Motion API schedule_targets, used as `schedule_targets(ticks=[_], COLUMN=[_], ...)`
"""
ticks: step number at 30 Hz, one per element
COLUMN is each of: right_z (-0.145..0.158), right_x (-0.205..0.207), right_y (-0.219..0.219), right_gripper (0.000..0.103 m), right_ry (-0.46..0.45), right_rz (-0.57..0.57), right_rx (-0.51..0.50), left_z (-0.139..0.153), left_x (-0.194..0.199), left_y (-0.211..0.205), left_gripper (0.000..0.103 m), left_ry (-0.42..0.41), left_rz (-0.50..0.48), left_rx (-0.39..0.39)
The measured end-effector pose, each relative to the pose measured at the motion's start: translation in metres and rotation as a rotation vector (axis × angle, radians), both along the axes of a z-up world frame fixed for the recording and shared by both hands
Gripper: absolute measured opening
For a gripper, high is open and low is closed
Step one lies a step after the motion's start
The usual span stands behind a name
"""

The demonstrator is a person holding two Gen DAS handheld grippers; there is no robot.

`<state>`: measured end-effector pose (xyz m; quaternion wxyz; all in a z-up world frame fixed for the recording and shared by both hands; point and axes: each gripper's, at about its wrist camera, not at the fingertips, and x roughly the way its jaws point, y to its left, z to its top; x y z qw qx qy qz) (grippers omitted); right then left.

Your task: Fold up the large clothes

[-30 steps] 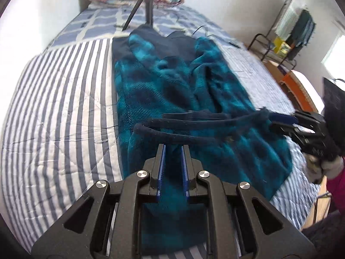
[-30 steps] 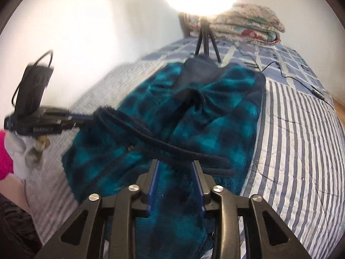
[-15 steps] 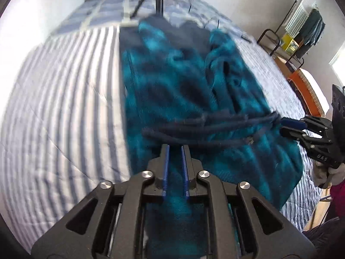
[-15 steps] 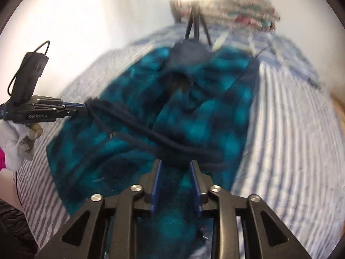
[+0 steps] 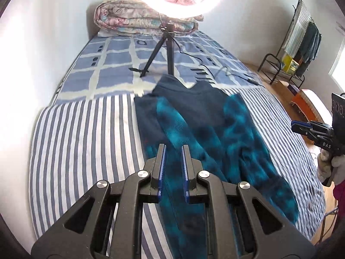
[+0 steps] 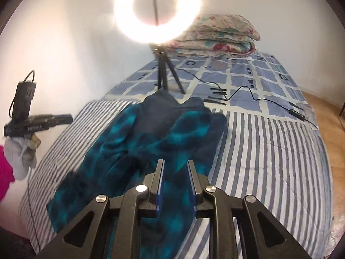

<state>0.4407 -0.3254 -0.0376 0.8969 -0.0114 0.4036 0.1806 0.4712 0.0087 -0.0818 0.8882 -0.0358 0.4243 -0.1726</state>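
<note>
A large teal and navy plaid fleece garment (image 5: 207, 142) lies lengthwise on the striped bedspread (image 5: 86, 133), with its dark hood toward the tripod. It also shows in the right wrist view (image 6: 151, 142). My left gripper (image 5: 173, 151) is raised above the garment's near part, jaws a little apart, holding nothing. My right gripper (image 6: 175, 164) is raised above the garment too, jaws apart and empty. Each gripper also shows in the other's view, the right one (image 5: 297, 127) and the left one (image 6: 64, 118), held off the bed's sides.
A ring light (image 6: 157, 10) on a tripod (image 5: 166, 49) stands on the bed just beyond the hood. Its cable (image 6: 248, 92) runs across the checked sheet. A folded floral quilt (image 5: 133, 21) lies at the headboard. A clothes rack (image 5: 301, 41) stands at the right wall.
Both grippers have let go of the dark hem they held stretched between them and have lifted up and back. The hem has dropped onto the garment, which is blurred from settling.
</note>
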Motion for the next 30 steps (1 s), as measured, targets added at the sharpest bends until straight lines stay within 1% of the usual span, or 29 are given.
schedule_targets(ticks=[4, 8, 12, 16, 19, 20, 21, 24, 26, 28, 29, 30], right_z=[-0.022, -0.046, -0.070, -0.096, -0.118, -0.125, -0.125, -0.123, -0.113, -0.097, -0.089, -0.084], right_x=[0.050, 0.091, 0.122, 0.144, 0.154, 0.154, 0.153, 0.157, 0.153, 0.142, 0.137, 0.136], right_y=[0.000, 0.010, 0.025, 0.039, 0.049, 0.052, 0.052, 0.044, 0.036, 0.026, 0.017, 0.008], right_gripper=[0.016, 0.016, 0.016, 0.016, 0.016, 0.016, 0.016, 0.016, 0.019, 0.034, 0.039, 0.048], right_ry=[0.018, 0.036, 0.070, 0.123, 0.171, 0.169, 0.152, 0.185, 0.186, 0.133, 0.109, 0.094], right_rz=[-0.050, -0.069, -0.065, -0.035, -0.013, -0.013, -0.017, -0.005, 0.022, 0.063, 0.067, 0.065], right_rx=[0.025, 0.001, -0.021, -0.042, -0.089, -0.100, -0.092, -0.044, -0.020, 0.011, 0.034, 0.057], left_z=[-0.025, -0.055, -0.075, -0.091, -0.105, -0.110, -0.118, -0.123, -0.121, -0.113, -0.106, -0.101], left_x=[0.035, 0.064, 0.088, 0.111, 0.124, 0.127, 0.129, 0.129, 0.130, 0.131, 0.132, 0.133], left_y=[0.001, 0.000, -0.008, -0.019, -0.028, -0.031, -0.034, -0.035, -0.032, -0.023, -0.016, -0.007], left_gripper=[0.011, 0.011, 0.011, 0.011, 0.011, 0.011, 0.011, 0.012, 0.012, 0.013, 0.022, 0.041], left_ry=[0.028, 0.071, 0.095, 0.116, 0.142, 0.151, 0.159, 0.139, 0.153, 0.154, 0.142, 0.127], left_rz=[0.022, 0.033, 0.020, -0.005, -0.027, -0.033, -0.042, -0.049, -0.055, -0.050, -0.041, -0.023], left_rx=[-0.024, -0.041, -0.052, -0.032, -0.010, 0.001, 0.011, 0.007, -0.011, -0.042, -0.052, -0.064])
